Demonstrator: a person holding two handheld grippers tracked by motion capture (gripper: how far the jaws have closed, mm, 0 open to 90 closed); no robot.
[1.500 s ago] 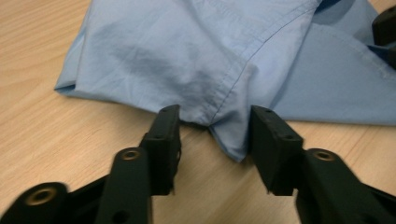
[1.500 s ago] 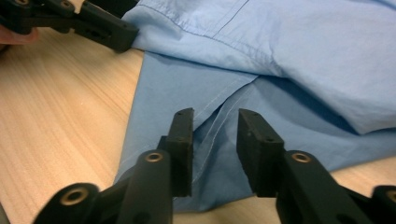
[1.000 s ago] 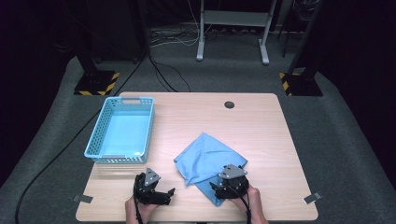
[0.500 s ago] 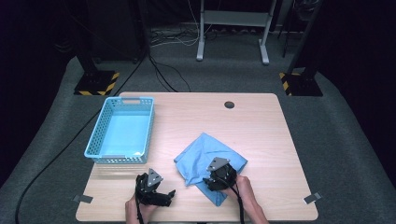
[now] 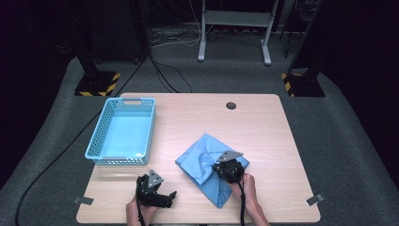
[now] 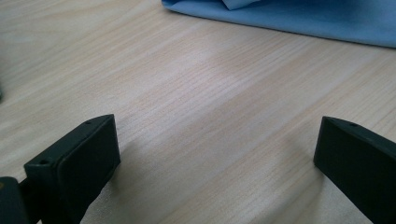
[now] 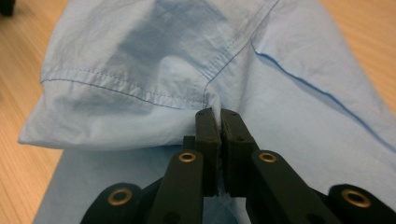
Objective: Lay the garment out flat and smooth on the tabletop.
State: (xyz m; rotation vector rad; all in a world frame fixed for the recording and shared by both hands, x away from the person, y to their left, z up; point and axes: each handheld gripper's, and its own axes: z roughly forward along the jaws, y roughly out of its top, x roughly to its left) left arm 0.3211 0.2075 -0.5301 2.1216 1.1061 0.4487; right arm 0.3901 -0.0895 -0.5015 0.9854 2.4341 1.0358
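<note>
A light blue folded garment (image 5: 207,162) lies on the wooden table (image 5: 263,136), right of centre near the front. My right gripper (image 5: 221,170) rests on top of it; its jaws have just been closing and now stand shut, pinching a stitched hem of the blue garment (image 7: 154,88) between the pads. The right gripper (image 7: 217,116) holds a fold raised off the lower layer. At the front left my left gripper (image 5: 164,197) stands open, low over bare wood, with nothing between its fingers (image 6: 79,158). The garment's edge (image 6: 289,16) lies beyond it.
An empty light blue plastic basket (image 5: 123,131) stands at the table's left side. A round cable hole (image 5: 230,105) sits near the far edge. Tape strips (image 5: 314,199) mark the front corners. Dark floor, cables and stand legs surround the table.
My right gripper has moved left and a little forward over the garment, and its jaws have gone from wide apart to shut on a fold. The left gripper has stayed put.
</note>
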